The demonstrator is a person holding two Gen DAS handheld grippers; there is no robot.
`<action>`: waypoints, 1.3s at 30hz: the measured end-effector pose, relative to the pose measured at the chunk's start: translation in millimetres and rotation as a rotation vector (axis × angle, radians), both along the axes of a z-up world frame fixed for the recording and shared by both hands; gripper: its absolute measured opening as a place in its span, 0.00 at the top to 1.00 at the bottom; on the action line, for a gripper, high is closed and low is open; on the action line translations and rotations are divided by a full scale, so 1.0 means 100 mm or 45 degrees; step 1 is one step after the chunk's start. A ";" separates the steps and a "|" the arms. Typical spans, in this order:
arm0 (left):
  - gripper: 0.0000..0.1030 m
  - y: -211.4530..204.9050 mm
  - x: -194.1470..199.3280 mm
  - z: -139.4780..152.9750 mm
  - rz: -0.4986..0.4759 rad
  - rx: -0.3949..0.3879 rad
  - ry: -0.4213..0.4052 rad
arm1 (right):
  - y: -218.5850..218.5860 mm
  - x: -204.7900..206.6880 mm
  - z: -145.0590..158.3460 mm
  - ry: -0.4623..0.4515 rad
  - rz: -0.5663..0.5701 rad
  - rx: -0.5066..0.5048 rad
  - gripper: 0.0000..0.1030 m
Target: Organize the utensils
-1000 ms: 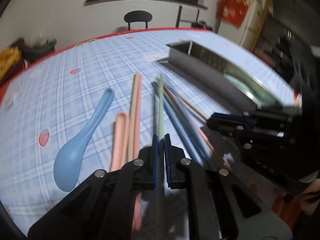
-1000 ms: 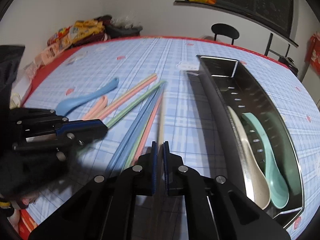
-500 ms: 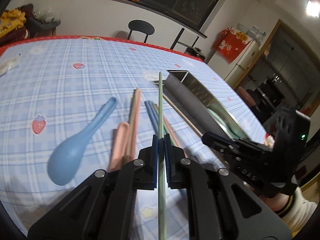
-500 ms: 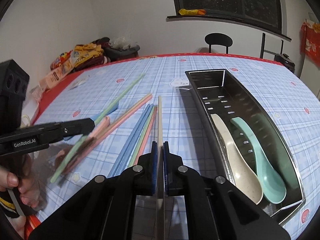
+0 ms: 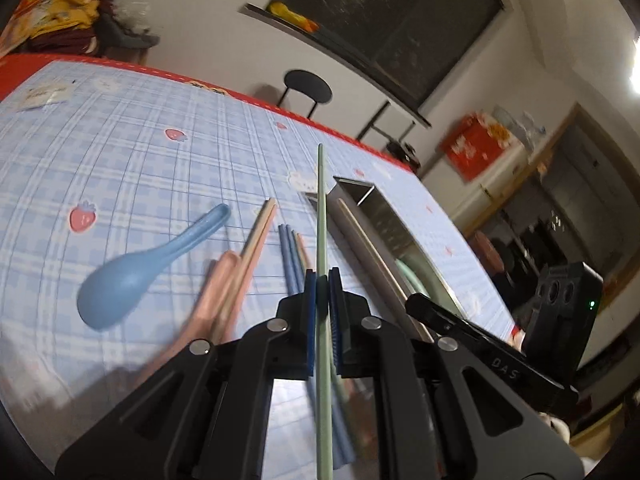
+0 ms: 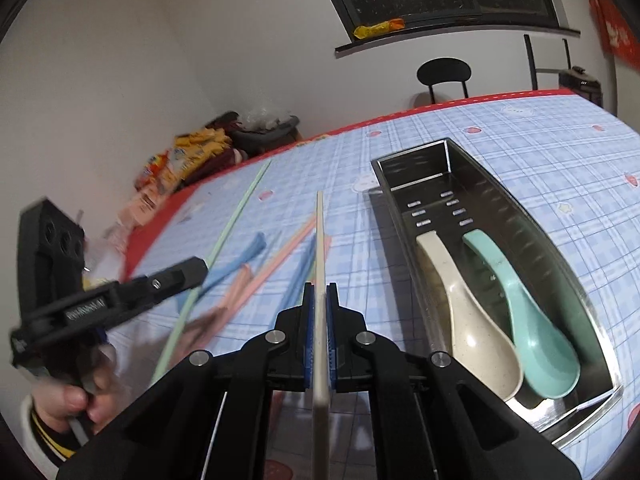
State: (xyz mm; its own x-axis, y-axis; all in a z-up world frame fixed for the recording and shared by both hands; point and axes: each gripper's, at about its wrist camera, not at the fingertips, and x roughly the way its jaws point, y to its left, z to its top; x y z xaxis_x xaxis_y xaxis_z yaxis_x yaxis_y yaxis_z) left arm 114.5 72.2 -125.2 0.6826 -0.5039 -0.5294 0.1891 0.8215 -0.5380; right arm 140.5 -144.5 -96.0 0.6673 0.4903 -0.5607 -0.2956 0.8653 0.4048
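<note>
Both chopsticks have come up off the bench since a second ago. Your left gripper (image 5: 321,280) has its fingers clamped on the green chopstick (image 5: 322,216); your right gripper (image 6: 320,292) is clamped on the cream chopstick (image 6: 319,240). Next is probably the tray (image 6: 414,152). Blue spoon (image 5: 132,272), pink and blue chopsticks (image 5: 289,248) wait on the bench (image 5: 140,168). Only the right view shows inside the tray: cream spoon (image 6: 468,320), teal spoon (image 6: 528,320).
</note>
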 end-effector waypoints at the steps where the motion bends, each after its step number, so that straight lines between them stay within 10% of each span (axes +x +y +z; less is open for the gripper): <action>1: 0.90 -0.03 -0.01 0.01 0.016 -0.016 0.004 | -0.06 0.00 0.04 -0.004 0.012 0.022 0.94; 18: 0.90 -1.27 0.26 0.16 0.104 -0.056 0.014 | -1.02 0.51 0.15 -0.022 0.030 0.218 0.94; 29: 0.90 -1.52 0.52 -0.12 0.224 -0.249 0.122 | -1.23 0.64 -0.05 0.094 -0.015 0.330 0.94; 39: 0.92 -1.67 0.54 -0.26 0.237 -0.187 0.141 | -1.26 0.68 -0.10 0.107 -0.057 0.283 0.94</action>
State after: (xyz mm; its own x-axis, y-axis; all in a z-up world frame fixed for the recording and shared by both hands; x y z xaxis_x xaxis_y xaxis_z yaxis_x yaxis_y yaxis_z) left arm 168.5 -95.1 -151.3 0.7126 -0.4518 -0.5367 -0.0248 0.7483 -0.6629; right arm 208.6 -270.9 -105.9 0.6467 0.5792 -0.4964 -0.2166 0.7634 0.6085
